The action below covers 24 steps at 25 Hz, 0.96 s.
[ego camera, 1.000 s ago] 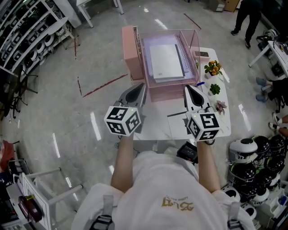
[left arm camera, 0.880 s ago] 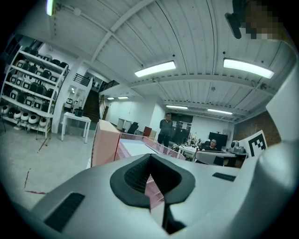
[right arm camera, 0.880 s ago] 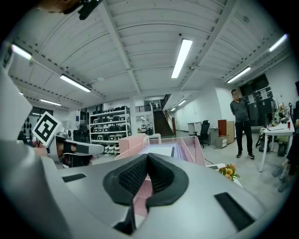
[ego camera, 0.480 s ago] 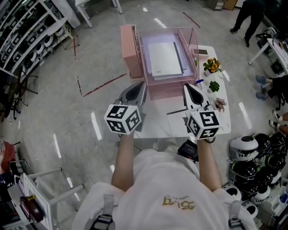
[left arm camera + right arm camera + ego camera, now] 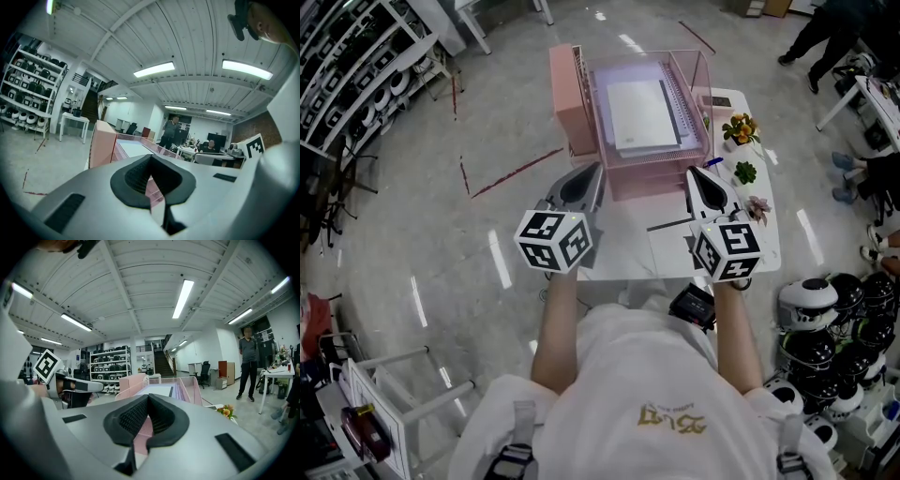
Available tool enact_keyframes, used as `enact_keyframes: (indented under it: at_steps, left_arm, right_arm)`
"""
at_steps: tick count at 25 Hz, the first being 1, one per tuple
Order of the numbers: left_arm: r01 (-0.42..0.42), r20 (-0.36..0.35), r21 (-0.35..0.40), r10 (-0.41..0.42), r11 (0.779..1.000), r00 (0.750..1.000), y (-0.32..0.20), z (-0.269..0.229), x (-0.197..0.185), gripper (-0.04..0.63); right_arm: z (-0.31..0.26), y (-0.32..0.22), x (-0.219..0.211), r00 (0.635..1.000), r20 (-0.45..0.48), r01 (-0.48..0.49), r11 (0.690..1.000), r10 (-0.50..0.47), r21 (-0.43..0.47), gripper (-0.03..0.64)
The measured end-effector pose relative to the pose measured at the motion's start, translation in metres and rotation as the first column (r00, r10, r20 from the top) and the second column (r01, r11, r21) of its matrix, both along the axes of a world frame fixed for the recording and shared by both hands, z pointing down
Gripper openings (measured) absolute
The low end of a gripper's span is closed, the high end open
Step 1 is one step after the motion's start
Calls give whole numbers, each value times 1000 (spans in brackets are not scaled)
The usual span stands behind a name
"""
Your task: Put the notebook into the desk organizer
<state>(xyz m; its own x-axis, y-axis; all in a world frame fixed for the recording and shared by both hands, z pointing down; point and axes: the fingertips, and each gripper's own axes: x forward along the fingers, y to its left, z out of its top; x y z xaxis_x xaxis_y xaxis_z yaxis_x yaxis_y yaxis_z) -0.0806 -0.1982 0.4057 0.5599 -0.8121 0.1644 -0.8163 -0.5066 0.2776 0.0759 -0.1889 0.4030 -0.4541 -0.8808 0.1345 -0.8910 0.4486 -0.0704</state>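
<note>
Little differs from a second ago: the notebook stays flat in the top tray of the pink desk organizer at the far end of the white table, and both grippers keep their places above the table's near part, short of the organizer. The left gripper and right gripper are held side by side on outstretched forearms and point almost level at the organizer, each with its jaws together and nothing between them.

Empty left claw, jaws together, before the pink desk organizer
</note>
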Motion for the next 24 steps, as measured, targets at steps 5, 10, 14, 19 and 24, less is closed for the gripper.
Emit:
enact_keyframes:
  at_steps: [5,10,14,19,24]
  left_arm:
    - [1,-2,5,-1,1000,1000,1,-3,-1,14]
    - [1,-1,9,-1,1000,1000,2,-4,-1,14]
    - [8,-4,7,-8,1000,1000,3,-4,-3,14]
    - [12,-1,4,-12,1000,1000,0,-3,-4,15]
    - [14,3,-9,-14,1000,1000,-1,4,-3,14]
  right_arm:
    - [-2,-1,1,1000,3,1,1000,-1,3,9]
    - [-3,-1,4,1000,21,-2,1000,1,8,9]
    - [-5,-1,6,1000,24,-2,1000,1,13,9]
    - [-4,-5,8,1000,23,-1,1000,0,15,9]
    - [2,-8,11,1000,25,4,1000,-4,10,9]
